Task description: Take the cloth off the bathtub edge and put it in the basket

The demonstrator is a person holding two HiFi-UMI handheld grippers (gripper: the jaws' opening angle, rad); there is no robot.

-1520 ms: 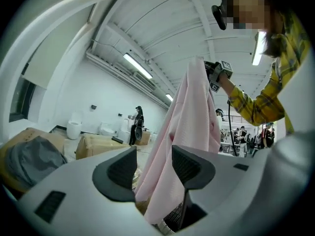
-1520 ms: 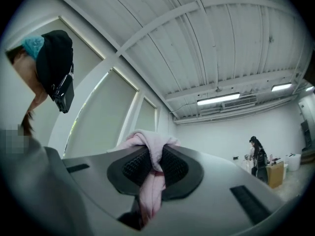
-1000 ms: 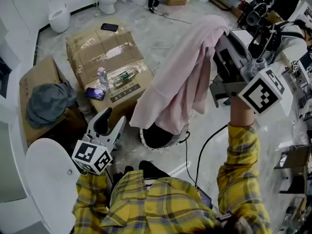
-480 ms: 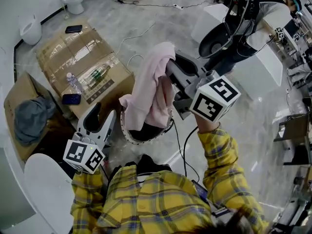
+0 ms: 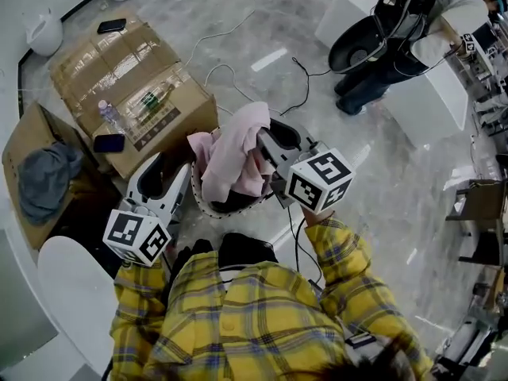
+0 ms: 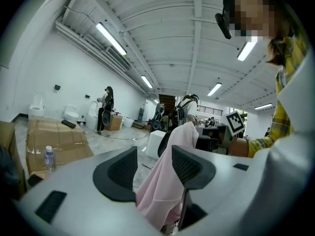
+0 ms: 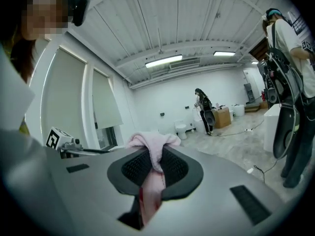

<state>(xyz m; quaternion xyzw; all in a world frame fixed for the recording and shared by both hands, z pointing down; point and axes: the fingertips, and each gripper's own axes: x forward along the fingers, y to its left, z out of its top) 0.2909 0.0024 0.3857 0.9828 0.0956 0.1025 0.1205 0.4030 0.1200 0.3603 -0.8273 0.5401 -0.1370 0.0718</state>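
Observation:
My right gripper [image 5: 264,144] is shut on the pink cloth [image 5: 230,155], which hangs from its jaws down into the mouth of the round white-rimmed basket [image 5: 205,207] on the floor. In the right gripper view the cloth [image 7: 153,142] is pinched between the pads and bunches over their tips. My left gripper [image 5: 163,182] is held beside the basket's left rim, open and empty. Its own view shows the cloth [image 6: 167,186] hanging beyond the gap between its jaws.
Taped cardboard boxes [image 5: 131,74] stand left of the basket, with a bottle [image 5: 109,116] and a phone [image 5: 108,143] on them. A grey cloth [image 5: 44,177] lies in an open box. The white tub edge [image 5: 75,292] is at lower left. A person [image 5: 397,38] stands at upper right, and cables run across the floor.
My right gripper has come down from high up, carrying the pink cloth to the basket's mouth. The left gripper has stayed beside the basket.

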